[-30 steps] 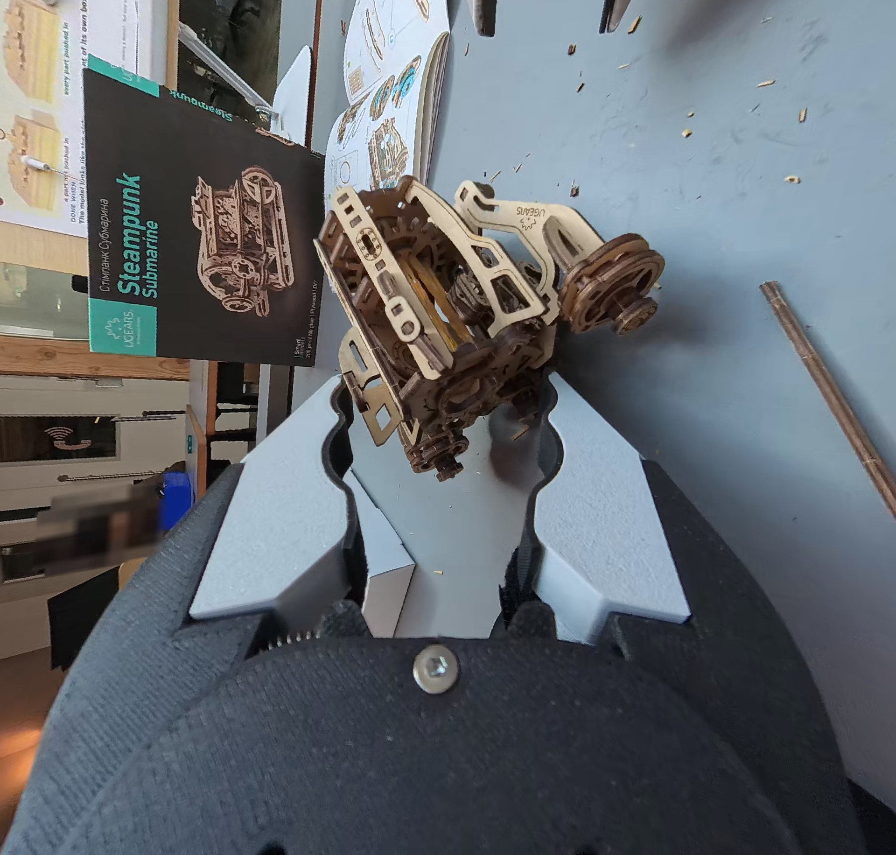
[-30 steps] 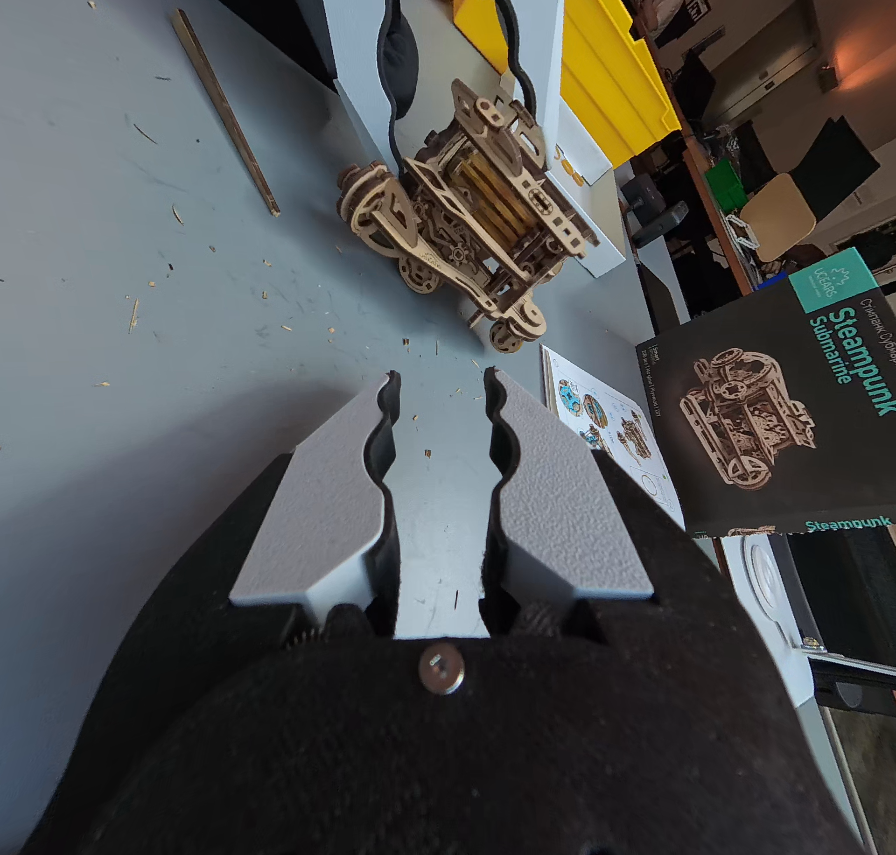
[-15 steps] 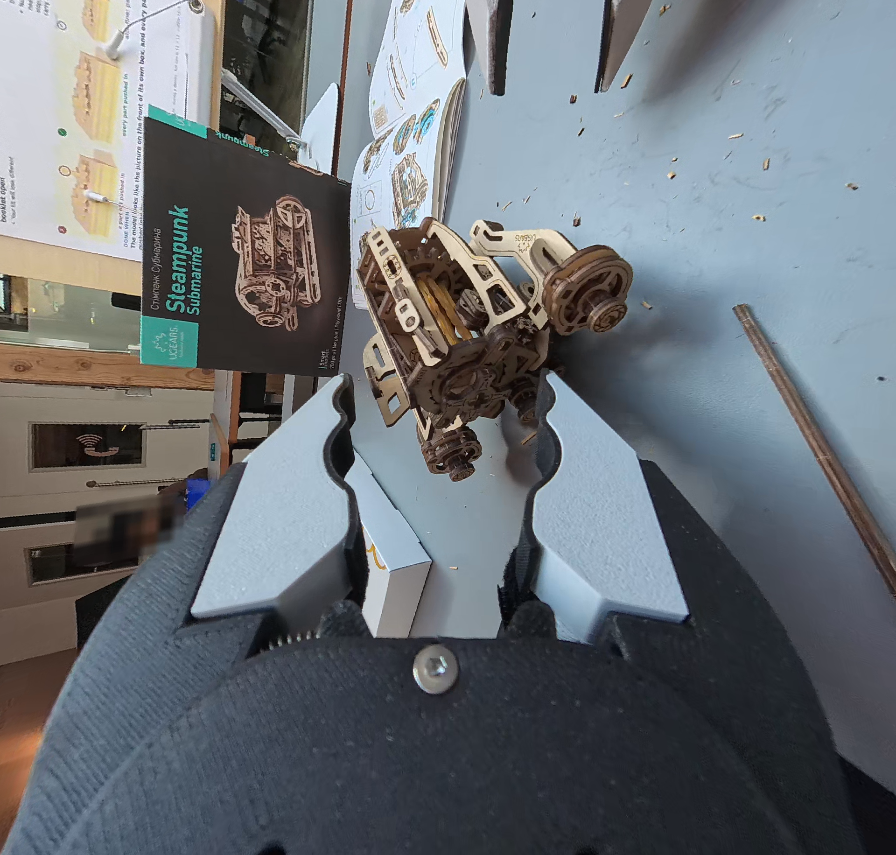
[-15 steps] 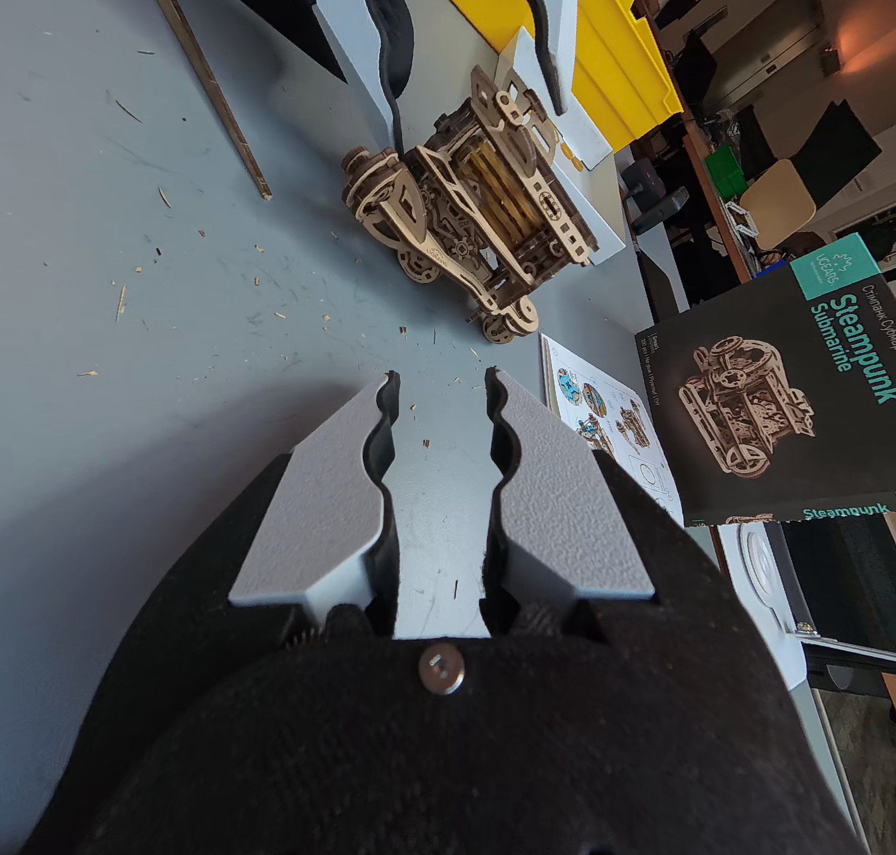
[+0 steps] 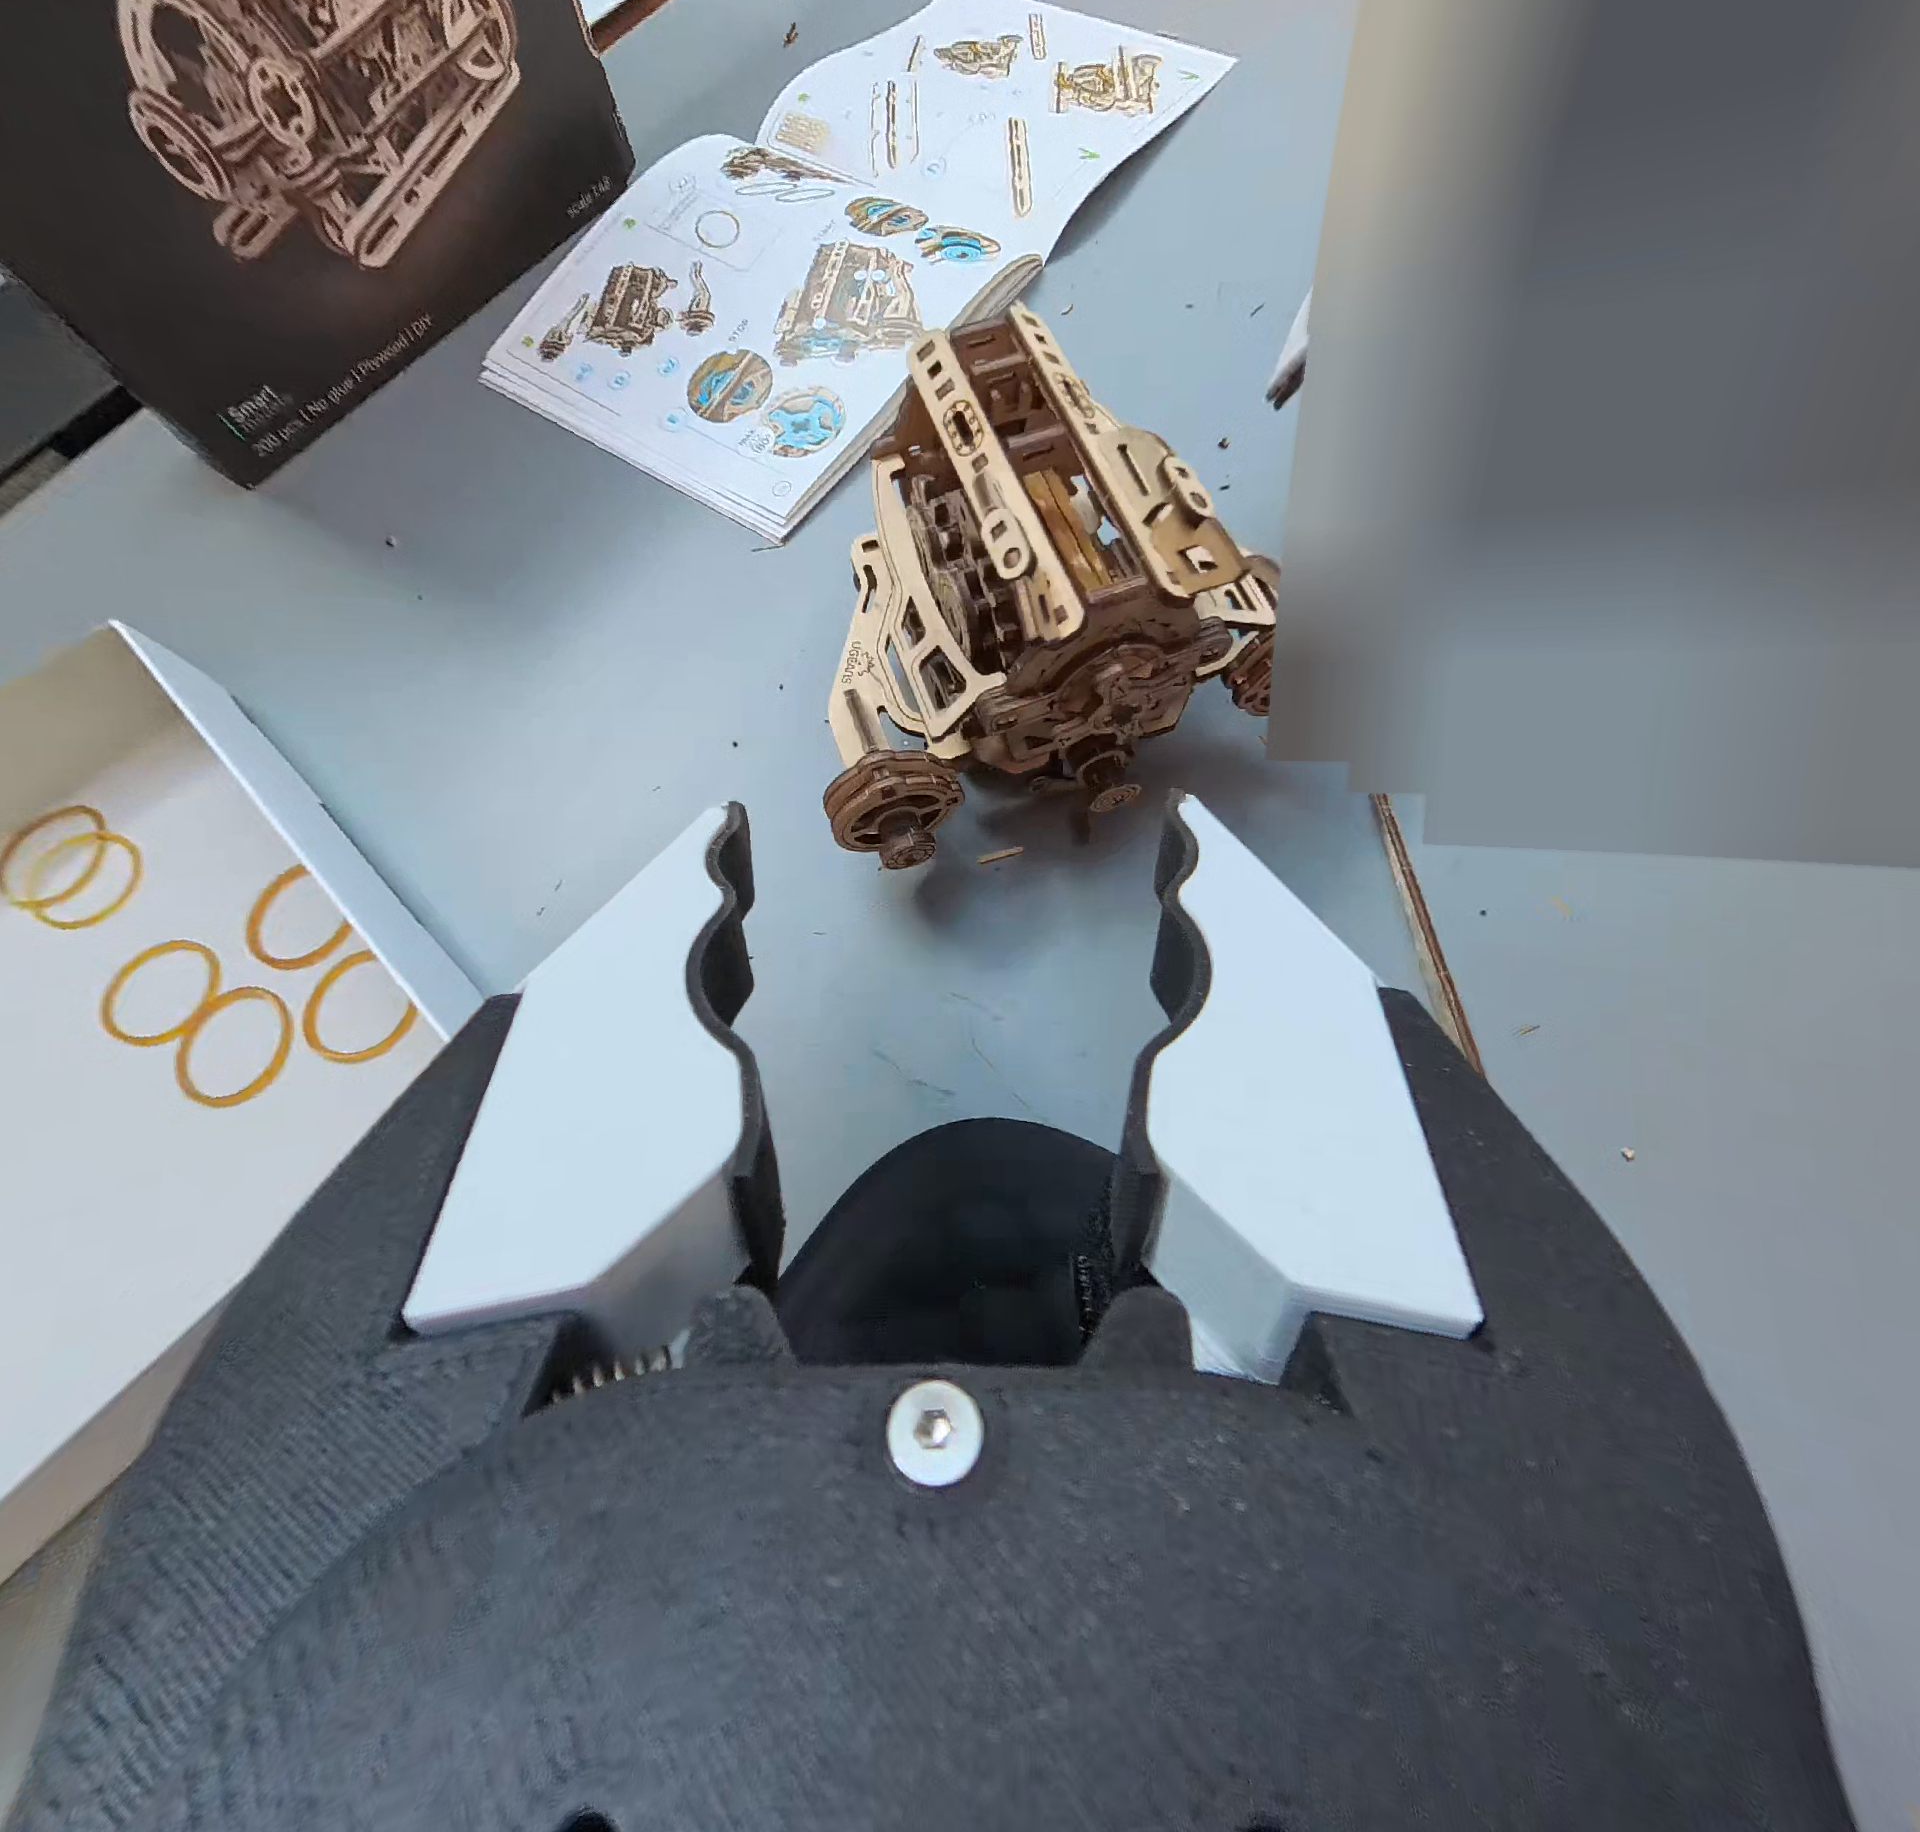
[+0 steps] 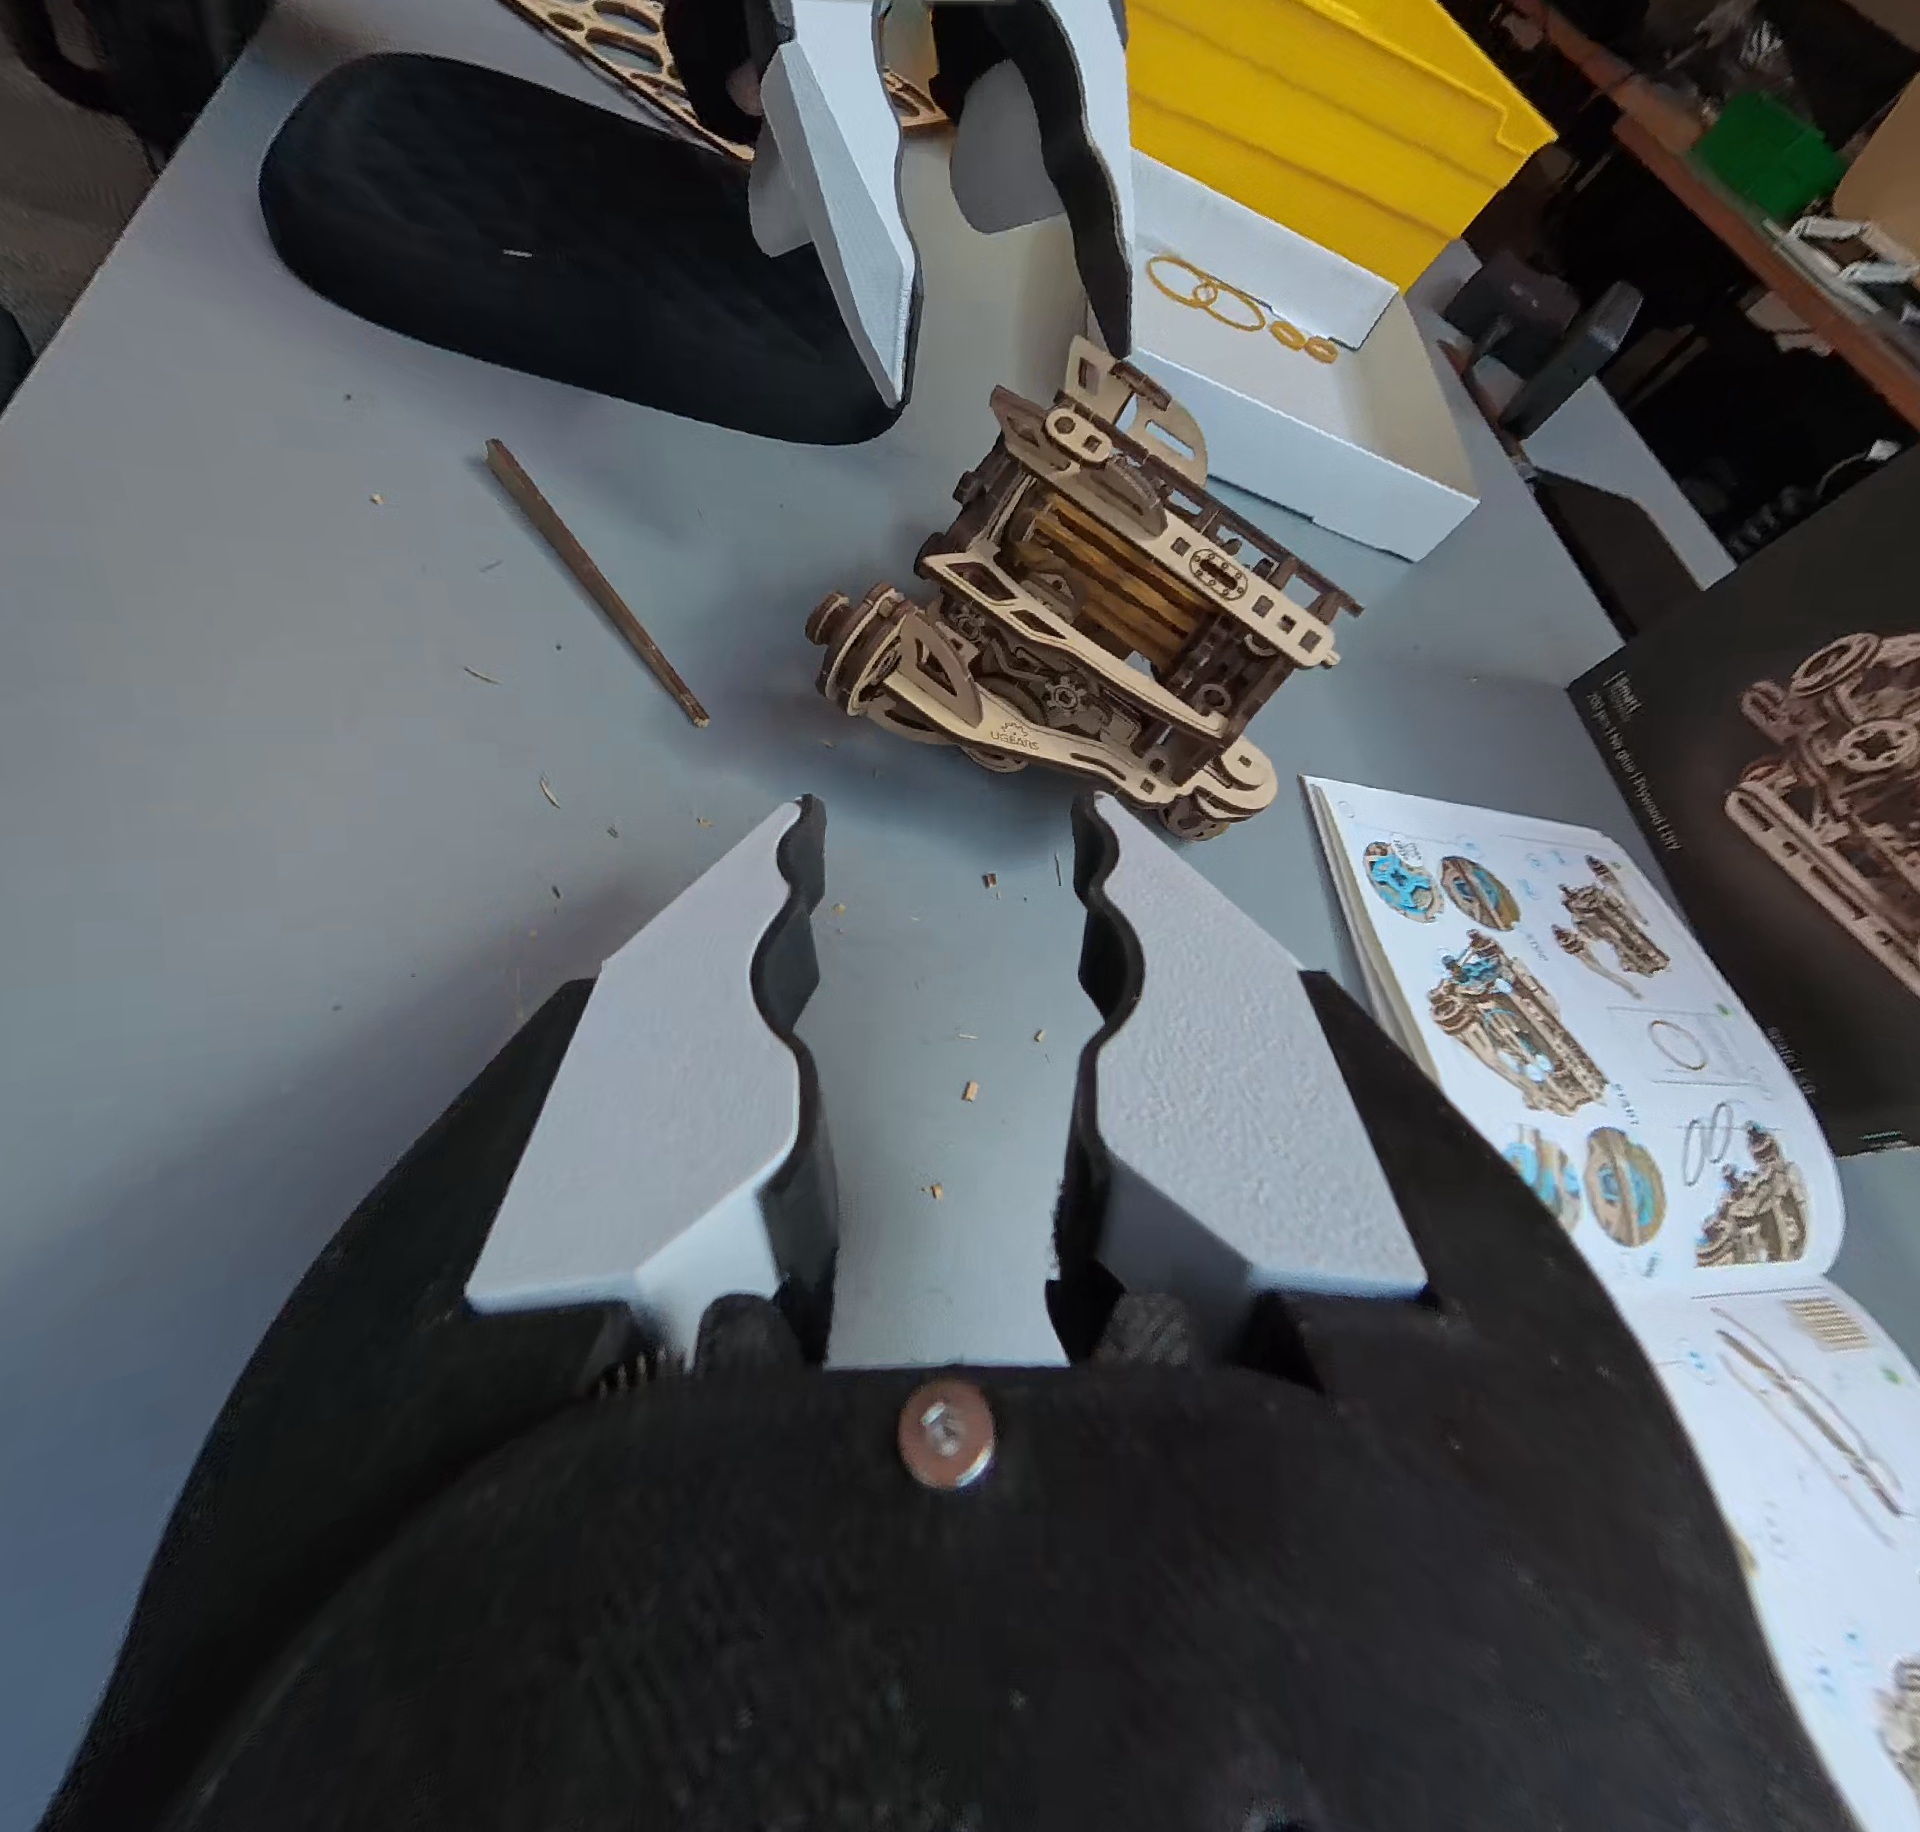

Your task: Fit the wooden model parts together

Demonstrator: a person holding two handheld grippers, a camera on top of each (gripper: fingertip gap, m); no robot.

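Left wrist view is showing the wooden model (image 5: 1049,577) lying tilted on the grey table (image 5: 582,639), just beyond the left gripper (image 5: 951,826), whose fingers are standing wide apart with nothing between them. The model is likely sitting free like this so that either claw can come in for a fresh hold. The right gripper (image 6: 940,816) is waiting on the model's other side, its fingers parted more narrowly and gripping nothing. The instruction booklet (image 5: 831,255) is lying open just behind the model, probably for reference.

The left view is revealing the white box (image 5: 156,951) of yellow rubber bands (image 5: 229,1044) near the model. The right view alone is showing a thin wooden stick (image 6: 592,577) beside the model and a yellow bin (image 6: 1309,109) well behind it.
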